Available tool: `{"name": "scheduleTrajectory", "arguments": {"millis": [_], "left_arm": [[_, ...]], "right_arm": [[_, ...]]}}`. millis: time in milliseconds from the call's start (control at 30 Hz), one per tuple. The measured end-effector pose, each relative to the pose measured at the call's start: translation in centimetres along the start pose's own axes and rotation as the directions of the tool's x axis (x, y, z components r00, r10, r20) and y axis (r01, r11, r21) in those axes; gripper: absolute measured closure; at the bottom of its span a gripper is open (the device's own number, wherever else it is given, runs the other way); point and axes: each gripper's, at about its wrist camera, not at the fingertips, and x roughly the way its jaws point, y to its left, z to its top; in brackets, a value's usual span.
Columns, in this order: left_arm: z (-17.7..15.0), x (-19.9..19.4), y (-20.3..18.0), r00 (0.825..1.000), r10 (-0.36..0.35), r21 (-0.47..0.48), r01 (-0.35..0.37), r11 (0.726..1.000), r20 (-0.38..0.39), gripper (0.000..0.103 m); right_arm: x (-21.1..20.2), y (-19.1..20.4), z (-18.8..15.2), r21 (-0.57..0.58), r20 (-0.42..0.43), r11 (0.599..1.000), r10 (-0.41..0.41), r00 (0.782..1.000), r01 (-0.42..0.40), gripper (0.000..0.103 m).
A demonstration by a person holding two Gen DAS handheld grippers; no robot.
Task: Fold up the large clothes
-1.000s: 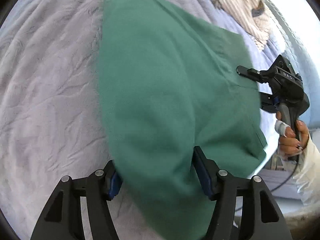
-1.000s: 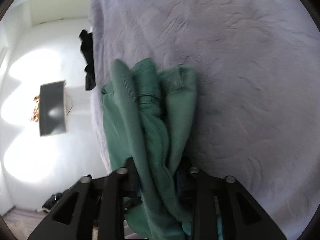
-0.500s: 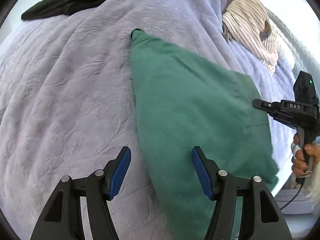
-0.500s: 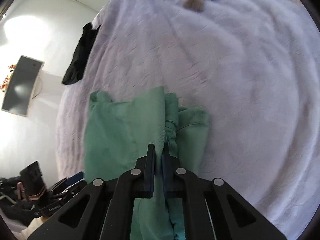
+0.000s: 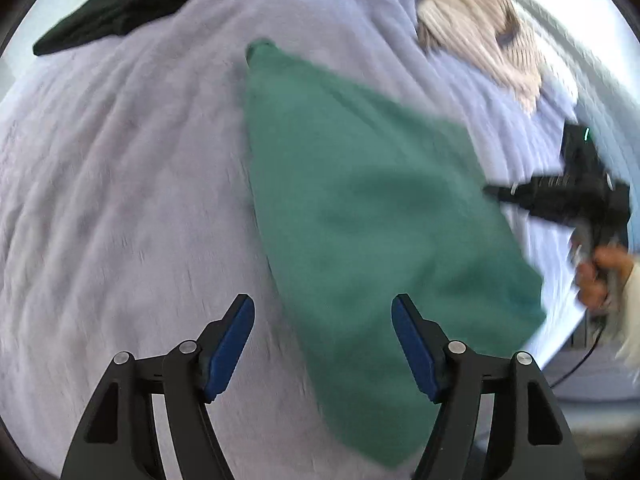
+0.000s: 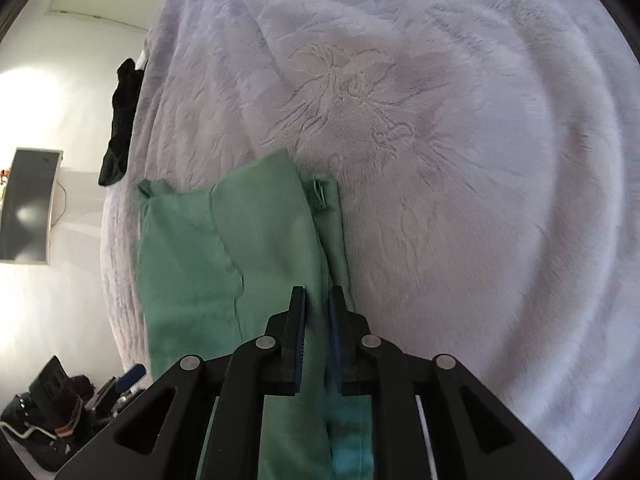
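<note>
My left hand-held gripper (image 5: 322,344) hangs over the bed (image 5: 120,200) with its blue pads (image 5: 228,348) spread wide and still widening — nothing is pinched between them, though the near end of the green garment (image 5: 360,220) lies below the gap. That garment is folded into a long strip on the lilac plush blanket (image 6: 460,160), running from the bed's near edge towards its middle, with one narrow end pointing at the far side. My right hand-held gripper (image 6: 318,320) has its jaws close together but parting; the green cloth passes under and between them, and I cannot tell whether the pads touch it. From the left wrist view that gripper shows at the garment's right edge, held in my hand (image 5: 596,276). A black garment (image 5: 120,4) lies at the bed's far left edge — a striped beige one (image 5: 480,28) sits towards the far right corner
</note>
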Motion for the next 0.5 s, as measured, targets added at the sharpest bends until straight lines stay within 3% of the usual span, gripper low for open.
{"name": "scheduleTrajectory", "arguments": {"millis": [100,167,267,333,367,400,433,500], "left_arm": [[-3.4,1.5,-0.1,0.998,0.029,0.016,-0.028,0.999,-0.059,0.029],[-4.8,1.7,0.5,0.998,0.028,-0.033,-0.030,0.999,-0.063,0.020],[-5.6,1.4,1.1,0.998,0.011,-0.083,-0.017,0.996,-0.065,0.020],[-5.8,1.4,1.0,0.998,0.020,-0.071,-0.025,0.997,-0.063,0.020],[-5.9,1.4,1.0,0.998,0.028,-0.055,-0.032,0.998,-0.060,0.020],[-6.0,1.4,0.8,0.998,0.037,-0.040,-0.040,0.998,-0.058,0.020],[-6.0,1.4,0.7,0.997,0.042,-0.034,-0.044,0.998,-0.060,0.020],[-5.7,1.8,0.0,0.997,0.041,-0.040,-0.044,0.998,-0.065,0.020]], "right_arm": [[-1.7,0.5,-1.7,-0.025,-0.026,0.999,-0.037,0.999,0.036,0.089],[-2.9,0.7,-3.3,-0.040,-0.053,0.998,-0.050,0.997,0.048,0.085],[-4.4,1.4,-6.3,-0.072,-0.081,0.996,-0.050,0.995,0.044,0.037],[-4.9,2.0,-8.4,-0.102,-0.102,0.995,-0.031,0.994,0.021,0.040],[-4.8,2.1,-9.0,-0.105,-0.116,0.994,-0.032,0.993,0.019,0.054],[-4.6,2.0,-9.8,-0.106,-0.133,0.994,-0.050,0.990,0.036,0.079],[-4.2,1.7,-10.4,-0.099,-0.150,0.993,-0.076,0.986,0.061,0.088],[-3.3,0.4,-11.1,-0.050,-0.164,0.995,-0.098,0.982,0.091,0.093]]}}
